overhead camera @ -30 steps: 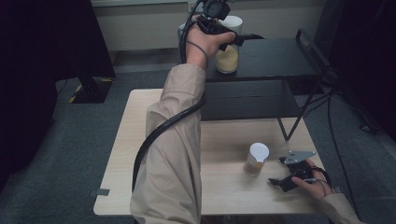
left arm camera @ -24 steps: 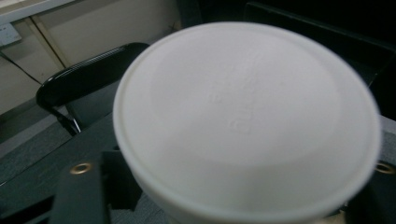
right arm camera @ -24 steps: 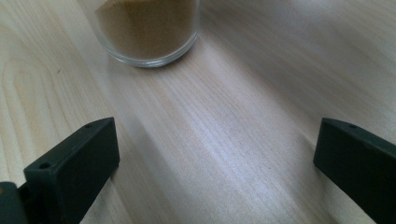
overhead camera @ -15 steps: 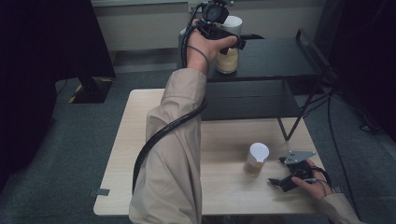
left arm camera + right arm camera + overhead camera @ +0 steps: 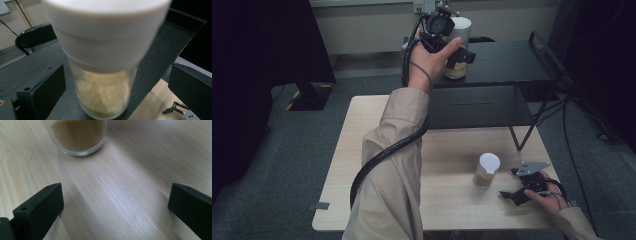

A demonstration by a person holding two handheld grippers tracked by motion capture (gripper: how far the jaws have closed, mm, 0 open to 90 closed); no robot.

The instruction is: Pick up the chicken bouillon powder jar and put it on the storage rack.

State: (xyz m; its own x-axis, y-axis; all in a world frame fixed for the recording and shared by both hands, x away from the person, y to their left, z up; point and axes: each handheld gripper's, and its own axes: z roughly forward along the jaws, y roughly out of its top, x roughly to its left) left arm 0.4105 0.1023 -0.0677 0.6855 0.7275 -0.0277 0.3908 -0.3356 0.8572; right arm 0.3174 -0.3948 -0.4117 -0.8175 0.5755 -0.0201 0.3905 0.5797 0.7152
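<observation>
No readable brand, label or writing on anything. Count: two jars, two grippers, one table, one black shelf. Landmark is the wooden table (image 5: 362, 165). At its near right corner, the right gripper (image 5: 518, 189) lies low on the top in the person's right hand (image 5: 546, 196), its jaws spread wide with bare wood between them, pinching nothing. Just ahead of those jaws, toward the table's middle, stands the near jar (image 5: 486, 170): clear glass, white cap, brownish powder inside, upright on the wood, apart from the jaws. The right gripper view shows its base (image 5: 78, 136) beyond the open jaws. Along the table's far edge sits the shelf (image 5: 512, 62), its top deck raised above the wood. On that deck stands the far jar (image 5: 457, 47), white cap, pale yellow granules, upright. The left gripper (image 5: 447, 40) is held up to it by the left hand (image 5: 429, 57); its jaws stand spread to either side of the jar (image 5: 105, 82), gaps showing on both sides, not pinching.
</observation>
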